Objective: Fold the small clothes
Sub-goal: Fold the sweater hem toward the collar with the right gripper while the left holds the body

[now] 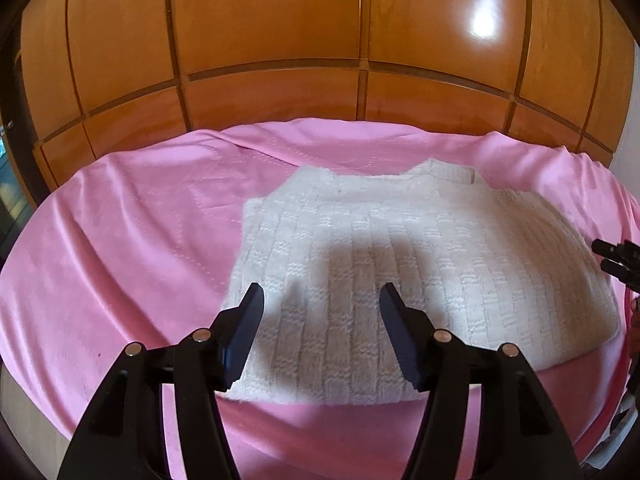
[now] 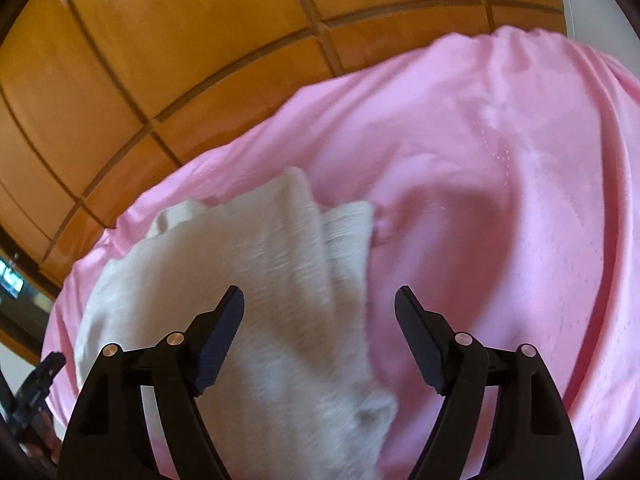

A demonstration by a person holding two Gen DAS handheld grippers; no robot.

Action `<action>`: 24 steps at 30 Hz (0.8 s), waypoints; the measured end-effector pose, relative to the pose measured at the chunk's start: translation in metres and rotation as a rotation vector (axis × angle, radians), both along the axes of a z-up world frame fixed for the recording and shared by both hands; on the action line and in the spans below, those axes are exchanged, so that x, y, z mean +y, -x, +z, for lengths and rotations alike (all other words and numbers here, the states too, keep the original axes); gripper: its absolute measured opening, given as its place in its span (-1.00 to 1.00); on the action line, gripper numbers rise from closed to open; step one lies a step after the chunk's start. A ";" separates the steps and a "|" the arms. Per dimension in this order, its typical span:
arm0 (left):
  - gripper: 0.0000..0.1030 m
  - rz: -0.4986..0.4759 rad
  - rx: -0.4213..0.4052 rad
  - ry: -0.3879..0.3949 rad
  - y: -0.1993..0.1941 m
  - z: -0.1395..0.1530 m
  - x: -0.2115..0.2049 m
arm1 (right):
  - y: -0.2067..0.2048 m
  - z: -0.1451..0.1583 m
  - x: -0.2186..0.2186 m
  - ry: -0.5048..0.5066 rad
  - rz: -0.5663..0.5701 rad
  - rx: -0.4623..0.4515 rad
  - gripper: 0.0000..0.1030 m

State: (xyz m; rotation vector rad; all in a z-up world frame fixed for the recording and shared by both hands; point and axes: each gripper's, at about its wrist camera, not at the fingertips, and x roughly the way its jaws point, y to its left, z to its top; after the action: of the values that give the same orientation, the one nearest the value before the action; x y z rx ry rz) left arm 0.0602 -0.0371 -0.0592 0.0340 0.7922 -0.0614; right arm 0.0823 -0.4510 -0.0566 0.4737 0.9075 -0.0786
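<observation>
A small white knitted sweater [image 1: 408,264] lies flat on a pink sheet [image 1: 120,248], collar at the far side, sleeves folded in. My left gripper [image 1: 322,304] is open and empty, just above the sweater's near left hem. In the right wrist view the sweater [image 2: 248,304] runs from the middle to the lower left, blurred. My right gripper [image 2: 320,304] is open and empty above the sweater's right edge. The right gripper's tips [image 1: 612,258] show at the right edge of the left wrist view. The left gripper [image 2: 38,376] shows at the lower left of the right wrist view.
The pink sheet [image 2: 500,200] covers a bed and has creases. A glossy wooden wardrobe [image 1: 280,40] stands behind the bed, and also fills the upper left of the right wrist view [image 2: 160,60].
</observation>
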 end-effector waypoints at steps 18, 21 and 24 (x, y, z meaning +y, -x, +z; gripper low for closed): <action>0.16 -0.098 0.082 -0.001 -0.038 -0.027 -0.040 | -0.008 -0.030 -0.013 -0.186 0.171 0.076 0.62; 0.16 -0.127 0.105 -0.012 -0.047 -0.038 -0.049 | -0.006 -0.032 -0.006 -0.211 0.199 0.081 0.43; 0.18 -0.138 0.119 -0.009 -0.053 -0.046 -0.052 | -0.010 -0.032 0.003 -0.220 0.225 0.090 0.01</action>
State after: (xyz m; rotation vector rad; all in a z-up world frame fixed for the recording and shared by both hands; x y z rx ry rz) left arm 0.1135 -0.0895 -0.1051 0.0947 0.9083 -0.1917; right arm 0.0926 -0.4475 -0.0883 0.5719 1.0577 0.2082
